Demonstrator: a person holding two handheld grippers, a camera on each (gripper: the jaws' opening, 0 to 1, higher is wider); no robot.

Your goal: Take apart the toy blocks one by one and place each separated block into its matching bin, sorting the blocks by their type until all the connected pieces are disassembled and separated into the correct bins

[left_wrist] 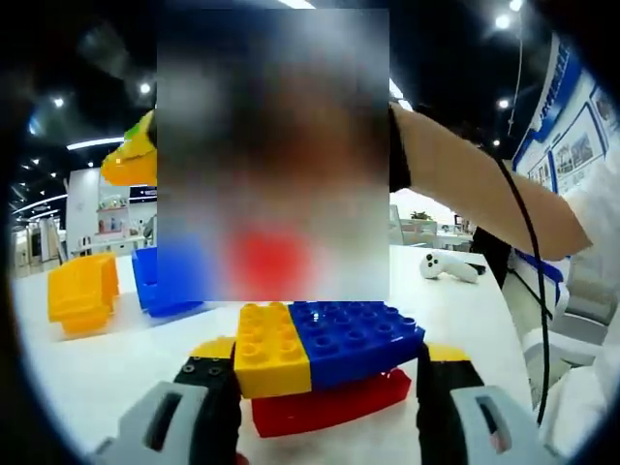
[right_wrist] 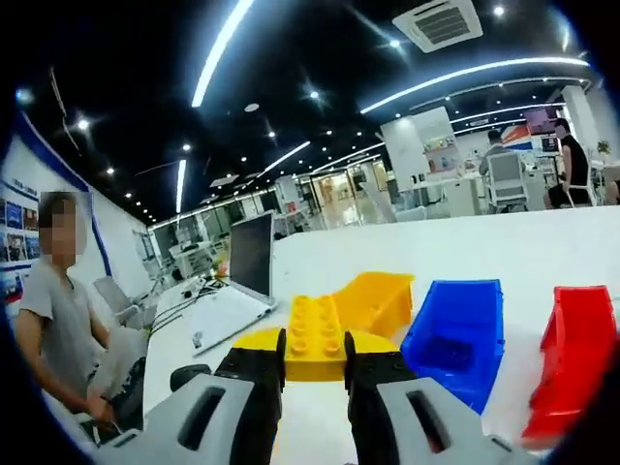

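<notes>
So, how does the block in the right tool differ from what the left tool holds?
The right tool grips one single yellow block, narrow, lifted in front of the bins. The left tool holds a joined stack: yellow and blue bricks on a red one, much wider, low over the white table. Both are studded toy bricks.

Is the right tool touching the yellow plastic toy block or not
Touching. The right gripper view shows the right tool with both jaws pressed against the sides of the yellow plastic toy block.

Both grippers (left_wrist: pixel 327 387) (right_wrist: pixel 315 373) clamped, level.
</notes>
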